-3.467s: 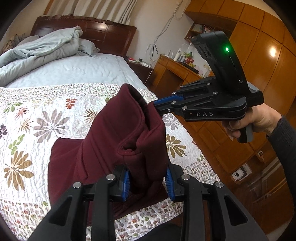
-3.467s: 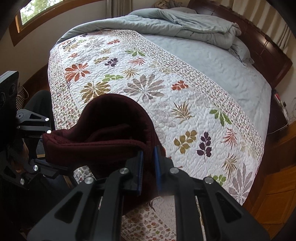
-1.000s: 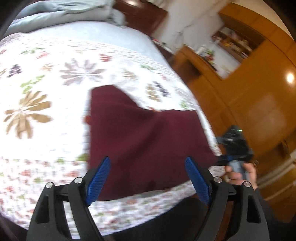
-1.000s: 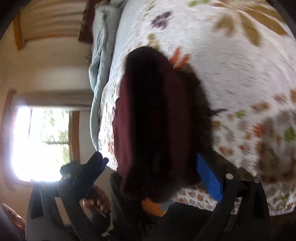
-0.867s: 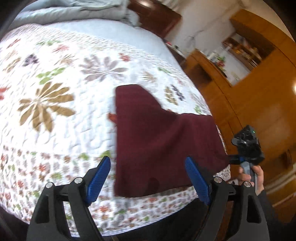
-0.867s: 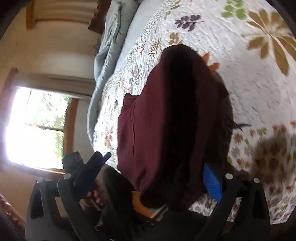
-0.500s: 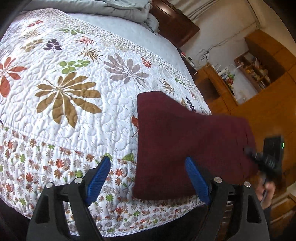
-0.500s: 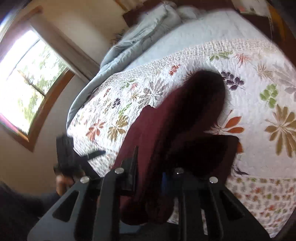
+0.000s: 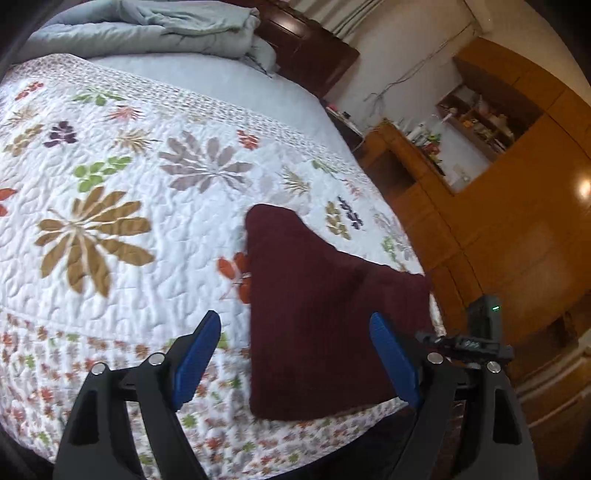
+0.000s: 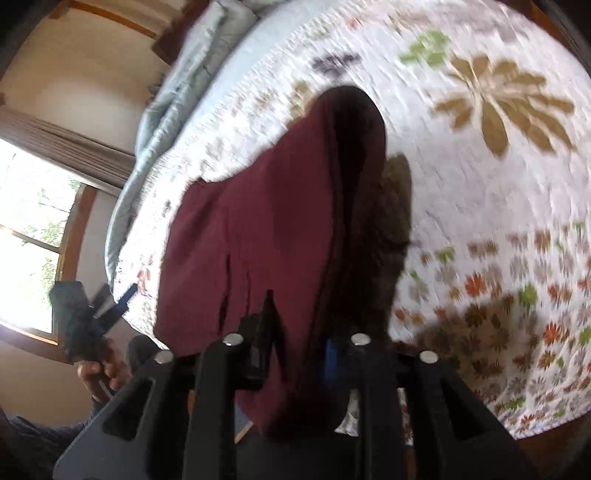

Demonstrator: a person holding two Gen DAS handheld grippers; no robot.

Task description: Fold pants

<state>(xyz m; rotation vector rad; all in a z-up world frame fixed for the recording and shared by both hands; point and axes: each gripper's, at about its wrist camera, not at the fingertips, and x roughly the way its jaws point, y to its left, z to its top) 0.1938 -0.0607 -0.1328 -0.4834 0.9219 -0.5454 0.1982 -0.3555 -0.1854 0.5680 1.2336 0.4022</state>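
Observation:
The dark red pants (image 9: 325, 306) lie folded on the flowered quilt (image 9: 110, 184), close to the bed's near edge. My left gripper (image 9: 294, 319) hovers over them, open wide with nothing between its blue pads. The right gripper (image 9: 476, 341) shows at the pants' right side, its fingers hidden there. In the right wrist view the pants (image 10: 266, 221) rise off the quilt (image 10: 480, 184) and cast a shadow. Their near edge is bunched between the jaws of my right gripper (image 10: 297, 332), which are opening. The left gripper (image 10: 92, 310) and a hand (image 10: 99, 369) appear at far left.
A grey-blue duvet (image 9: 147, 29) is heaped at the head of the bed by a dark headboard (image 9: 306, 48). Wooden cabinets and a desk (image 9: 517, 221) line the right side. A bright window (image 10: 26, 240) lies beyond the bed's far side.
Both grippers held the pants up at first. The left one has let go and stands open over them. The right gripper, wide open a second ago, has closed on the pants' edge.

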